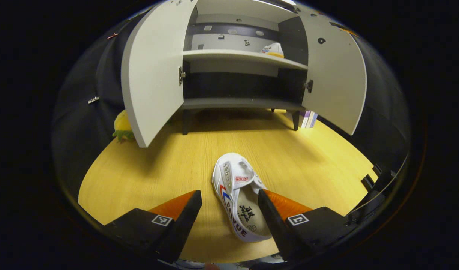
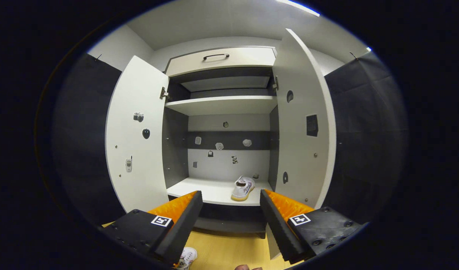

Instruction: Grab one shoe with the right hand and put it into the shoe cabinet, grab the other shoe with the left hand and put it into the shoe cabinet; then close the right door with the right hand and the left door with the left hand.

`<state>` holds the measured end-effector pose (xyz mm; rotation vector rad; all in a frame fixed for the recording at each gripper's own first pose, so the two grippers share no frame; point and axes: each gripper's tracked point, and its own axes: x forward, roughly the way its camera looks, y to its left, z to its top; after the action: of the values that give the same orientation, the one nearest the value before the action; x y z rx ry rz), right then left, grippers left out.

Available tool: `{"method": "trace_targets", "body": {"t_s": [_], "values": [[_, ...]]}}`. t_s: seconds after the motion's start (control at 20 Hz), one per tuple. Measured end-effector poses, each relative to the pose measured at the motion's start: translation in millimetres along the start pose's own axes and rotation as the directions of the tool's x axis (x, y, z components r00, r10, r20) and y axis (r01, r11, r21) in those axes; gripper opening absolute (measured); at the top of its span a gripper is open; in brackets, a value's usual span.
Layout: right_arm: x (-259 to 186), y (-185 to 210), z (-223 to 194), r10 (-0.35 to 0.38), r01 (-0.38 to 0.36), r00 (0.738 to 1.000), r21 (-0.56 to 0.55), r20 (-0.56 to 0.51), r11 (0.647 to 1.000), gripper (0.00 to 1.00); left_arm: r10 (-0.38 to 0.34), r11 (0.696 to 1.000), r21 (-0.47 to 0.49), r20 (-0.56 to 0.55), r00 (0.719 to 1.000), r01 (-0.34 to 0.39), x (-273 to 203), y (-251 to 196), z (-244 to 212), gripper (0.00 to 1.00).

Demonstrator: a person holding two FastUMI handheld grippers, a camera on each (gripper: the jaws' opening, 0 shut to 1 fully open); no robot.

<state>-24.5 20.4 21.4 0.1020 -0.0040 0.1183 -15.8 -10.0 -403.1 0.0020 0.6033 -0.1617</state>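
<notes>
A white canvas shoe (image 1: 239,195) lies on the wooden floor, toe toward the cabinet. My left gripper (image 1: 229,200) hangs open just above it, its right finger over the shoe's opening, neither finger pressing on it. The shoe cabinet (image 1: 244,60) stands behind with both doors (image 1: 150,71) swung wide. A second white shoe (image 2: 242,188) rests on the right side of a shelf (image 2: 214,191) inside; it also peeks over the shelf edge (image 1: 273,50) in the left gripper view. My right gripper (image 2: 231,204) is open in front of the cabinet, apart from that shoe, holding nothing.
A yellow and green plush toy (image 1: 121,125) lies on the floor left of the cabinet. Some books (image 1: 309,119) stand beside its right leg. The right door (image 2: 302,123) juts out close to my right gripper. A drawer with a handle (image 2: 216,56) tops the cabinet.
</notes>
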Motion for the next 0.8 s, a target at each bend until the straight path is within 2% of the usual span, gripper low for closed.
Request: {"method": "trace_targets", "body": {"t_s": [0.15,0.3,0.45,0.55,0.65,0.7,0.8], "values": [[-10.6,-22.7,13.2,-0.032,0.032,0.999,-0.006,0.019,0.999,0.98,0.044,0.998,0.045,0.007,0.999,-0.045,25.3,10.6,-3.2,0.88],[-18.5,-48.2,16.9,-0.076,0.076,0.997,-0.028,0.014,0.997,0.97,0.029,0.999,0.043,0.04,0.999,-0.031,43.9,4.9,5.8,0.69],[-24.0,-71.7,17.0,-0.121,0.121,0.993,-0.033,0.001,0.992,0.97,0.022,0.999,0.045,0.063,0.998,-0.025,62.5,1.1,17.6,0.6],[-27.7,-85.6,14.0,-0.15,0.15,0.989,-0.042,-0.009,0.988,0.97,0.056,0.996,0.062,0.051,0.997,-0.059,68.3,3.5,18.0,0.49],[-30.5,-96.1,13.3,-0.174,0.173,0.985,-0.05,-0.012,0.984,0.98,0.127,0.986,0.107,0.015,0.992,-0.127,75.3,15.1,13.8,0.35],[-32.7,-100.3,13.5,-0.181,0.18,0.983,-0.049,-0.011,0.982,0.97,0.143,0.982,0.13,-0.017,0.99,-0.139,75.5,17.0,7.3,0.21],[-36.2,-108.1,15.0,-0.195,0.195,0.981,-0.045,-0.009,0.98,0.97,0.146,0.98,0.146,-0.054,0.988,-0.137,76.1,17.7,7.7,0.14]]}}
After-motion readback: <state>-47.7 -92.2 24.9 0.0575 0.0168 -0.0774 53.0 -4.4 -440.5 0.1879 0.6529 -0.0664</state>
